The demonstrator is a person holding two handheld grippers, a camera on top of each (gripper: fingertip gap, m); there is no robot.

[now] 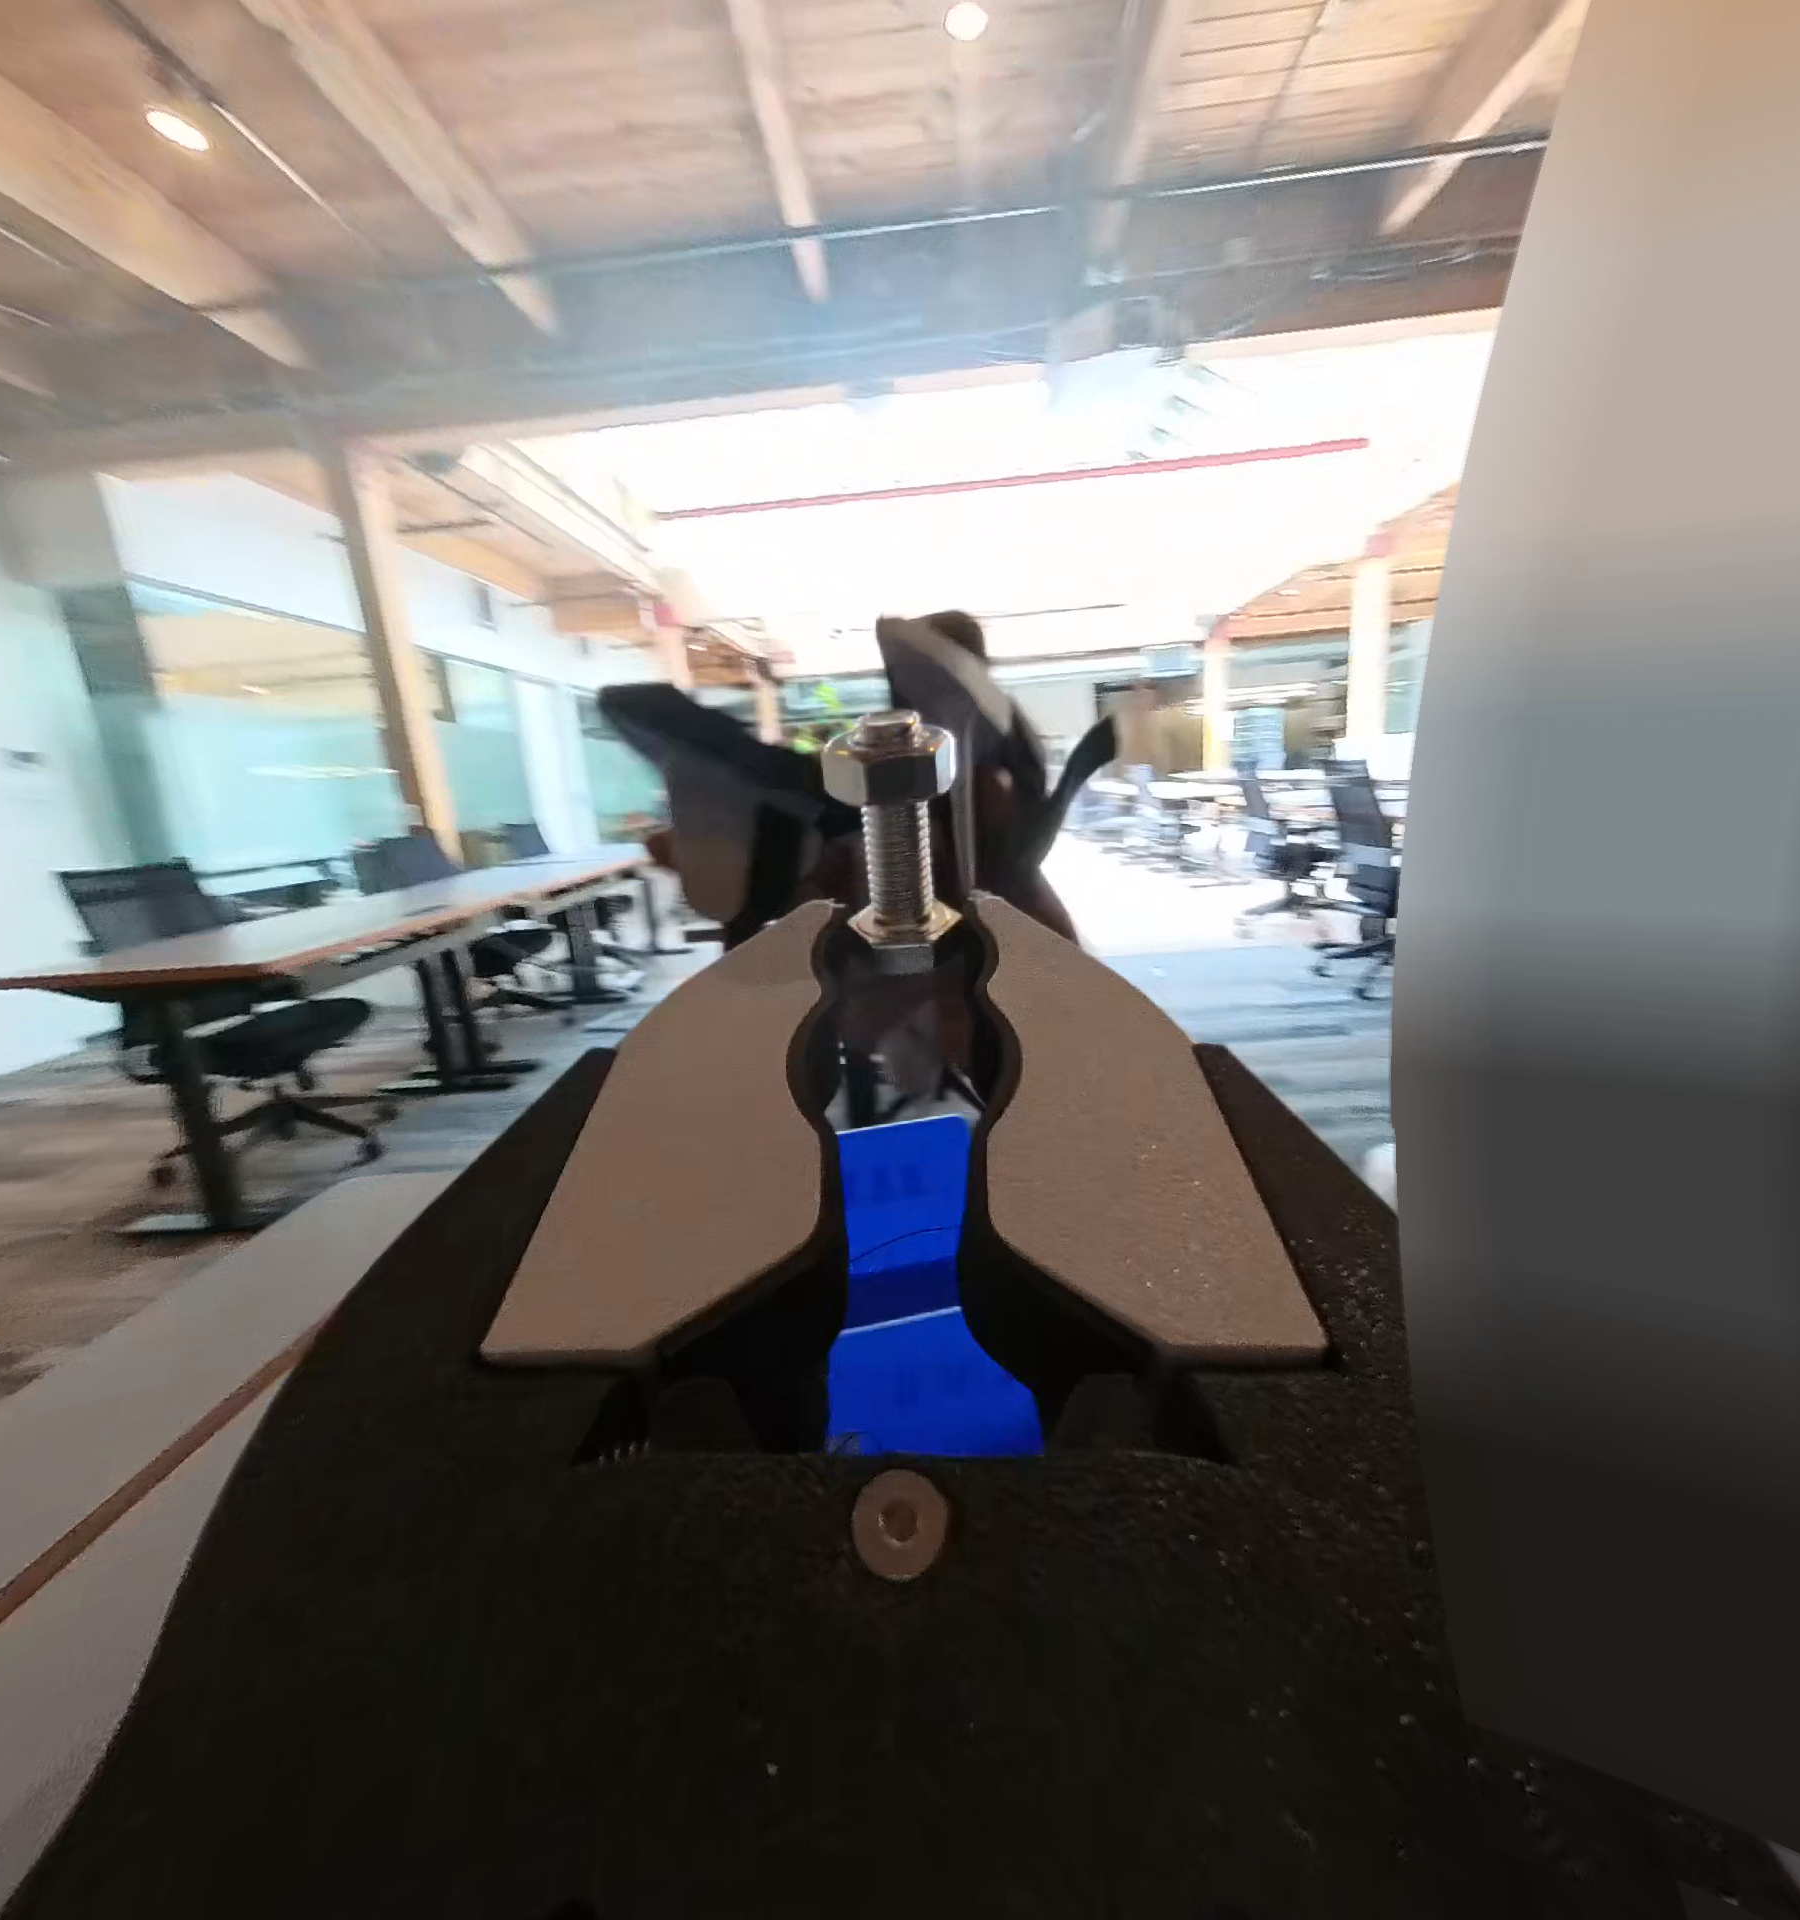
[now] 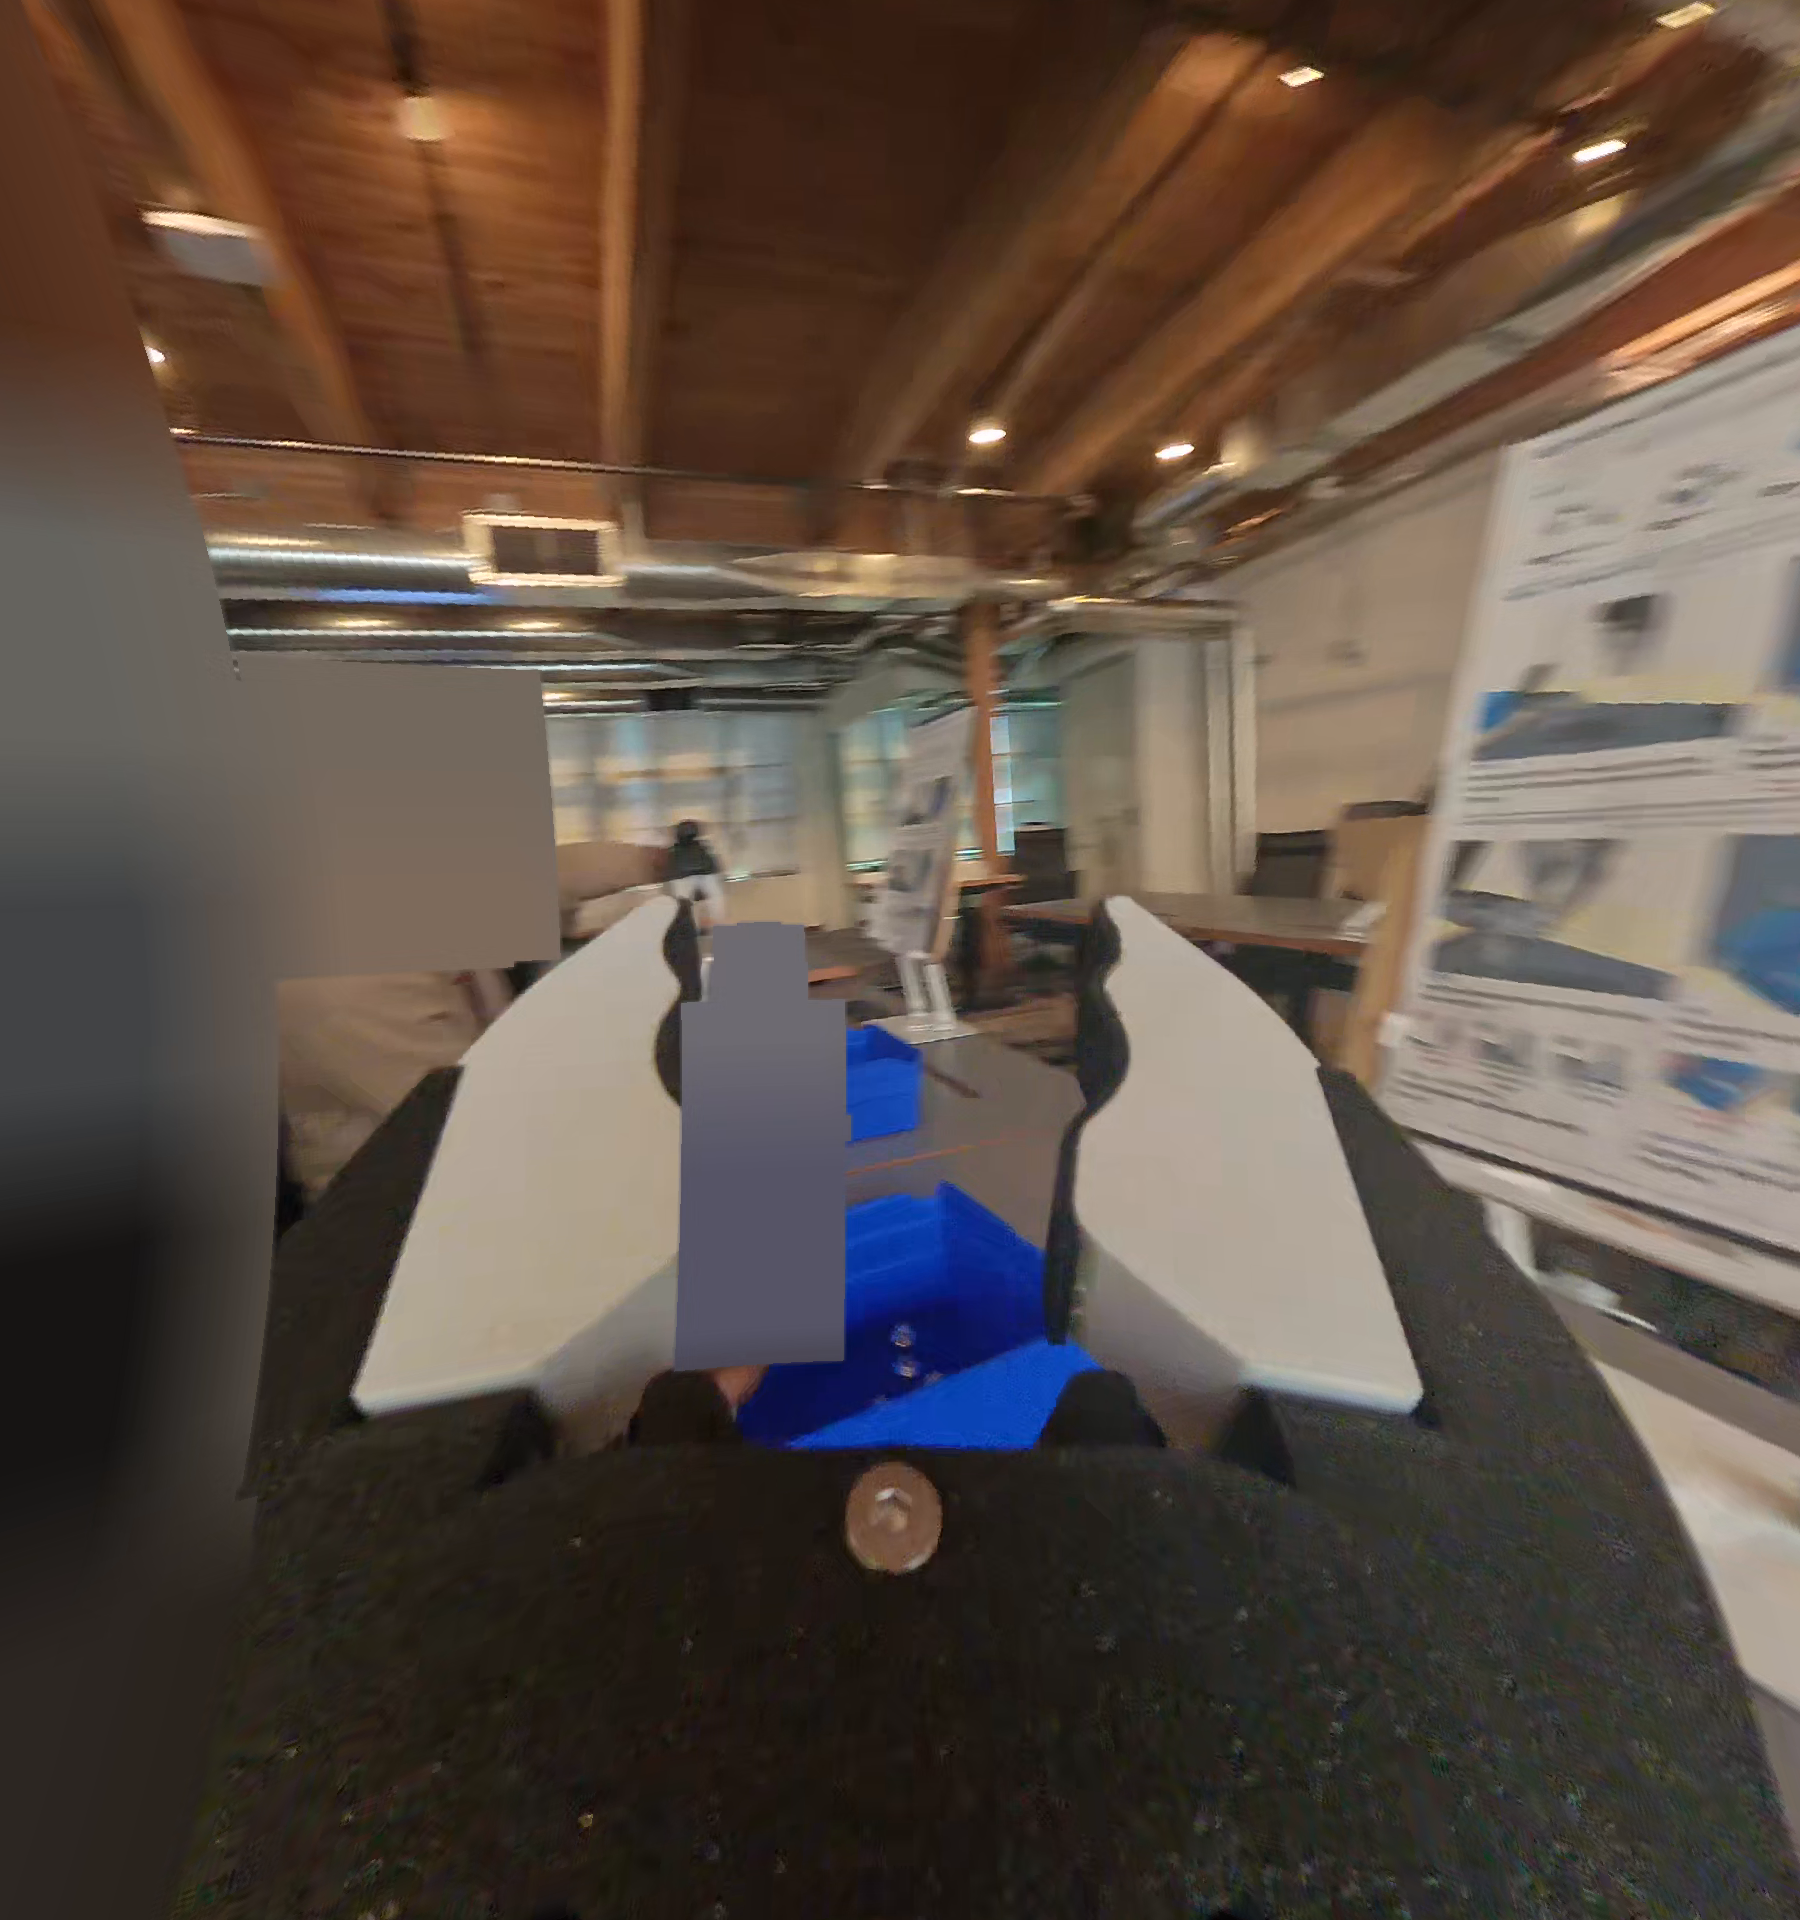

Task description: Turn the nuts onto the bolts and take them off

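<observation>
In the left wrist view my left gripper (image 1: 891,930) is shut on the hex head of a steel bolt (image 1: 894,862). The bolt stands upright, threaded shaft up. A steel nut (image 1: 888,764) sits at the top end of the thread. Just behind the nut, the right gripper's dark fingers (image 1: 730,790) are spread apart and blurred; I cannot tell whether they touch the nut. In the right wrist view my right gripper (image 2: 894,925) is open wide with nothing between its pale fingers (image 2: 1218,1164). A mosaic patch covers part of the gap.
Blue bins lie below the grippers (image 1: 901,1226) (image 2: 937,1288), with small metal parts (image 2: 901,1351) in one. A second blue bin (image 2: 880,1081) sits farther off. The grey table edge (image 1: 148,1403) runs at left. A poster board (image 2: 1654,831) stands at right. Desks and chairs (image 1: 304,956) are behind. Across from one pair of fingers to the other is roughly 9 cm.
</observation>
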